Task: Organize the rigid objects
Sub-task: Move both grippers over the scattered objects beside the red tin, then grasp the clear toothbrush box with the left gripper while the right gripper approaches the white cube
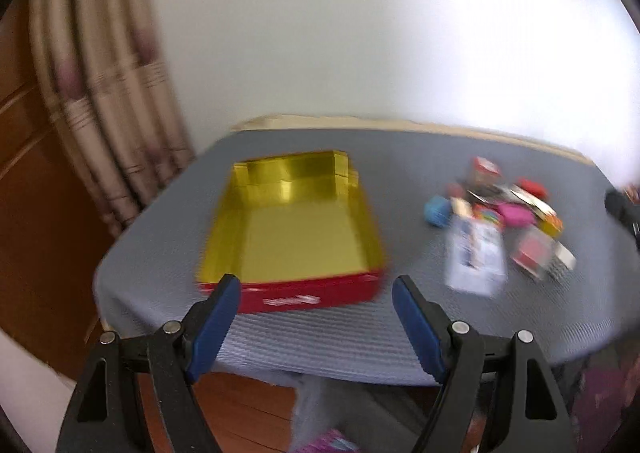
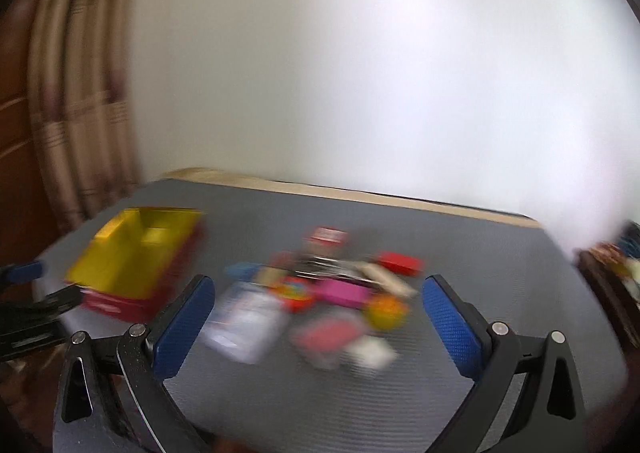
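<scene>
The left tool (image 1: 316, 293) hangs released, its blue pads (image 1: 214, 327) spread wide and holding nothing, just short of the near red wall of the open box (image 1: 304, 297). The box sits on the counter (image 1: 320, 337), which is covered in a grey ribbed mat, and its gold-lined inside looks bare. To the right of the box, clearly apart from it, lies the jumble of small objects (image 1: 500, 221): a white carton (image 1: 476, 261) nearest the box's front corner, a blue round piece (image 1: 435, 211) behind it, a pink block (image 1: 516, 213) and red pieces further right. Motion blur hides the finer detail.

The right tool (image 2: 318, 317) is also released, pads (image 2: 182, 329) far apart and gripping nothing. It is poised over the near side of the jumble (image 2: 328, 293), with the white carton (image 2: 248, 325) beside its left pad and a pinkish-red piece (image 2: 332, 333) between the two pads in the view; whether either touches a pad cannot be told. The box (image 2: 132, 261) lies to the left of the jumble, and the left tool (image 2: 24, 273) shows at the frame edge beside it.

Behind the box a beige striped curtain (image 1: 100, 93) hangs against brown wood panelling, and a pale wall (image 1: 360, 33) rises beyond the counter's far edge.
</scene>
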